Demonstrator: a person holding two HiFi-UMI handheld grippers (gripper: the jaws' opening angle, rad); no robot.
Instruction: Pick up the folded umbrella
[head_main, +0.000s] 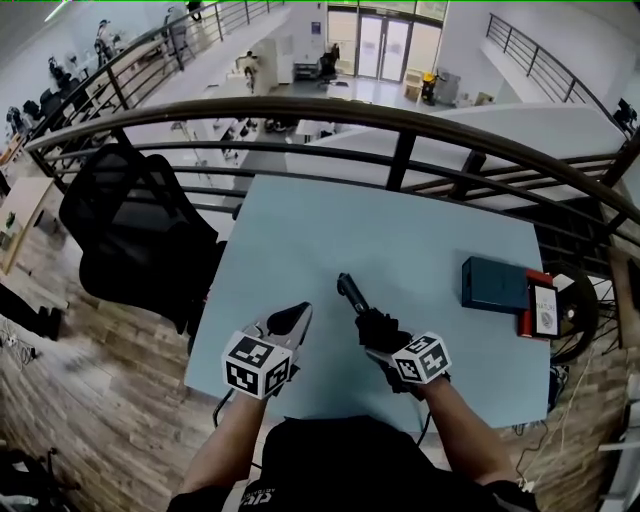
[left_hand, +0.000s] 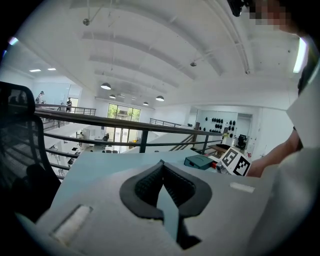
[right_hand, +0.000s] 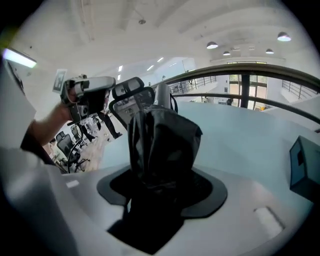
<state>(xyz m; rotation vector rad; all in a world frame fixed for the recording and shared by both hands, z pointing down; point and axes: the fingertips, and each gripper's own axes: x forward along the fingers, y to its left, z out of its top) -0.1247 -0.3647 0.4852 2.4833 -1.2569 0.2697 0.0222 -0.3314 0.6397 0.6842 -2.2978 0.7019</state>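
Note:
The folded umbrella (head_main: 352, 295) is black, and my right gripper (head_main: 376, 330) is shut on its bunched fabric, holding it above the pale blue table (head_main: 380, 220) with its handle end pointing away from me. In the right gripper view the umbrella (right_hand: 162, 142) fills the space between the jaws of the right gripper (right_hand: 162, 182). My left gripper (head_main: 300, 312) hovers to the left of the umbrella, apart from it. Its jaws meet at the tips with nothing between them, as the left gripper view shows (left_hand: 161, 167).
A teal box (head_main: 493, 283) lies at the table's right edge beside a red and white item (head_main: 540, 305). A black mesh chair (head_main: 135, 230) stands left of the table. A dark railing (head_main: 400, 125) runs behind the table's far edge, with a lower floor beyond.

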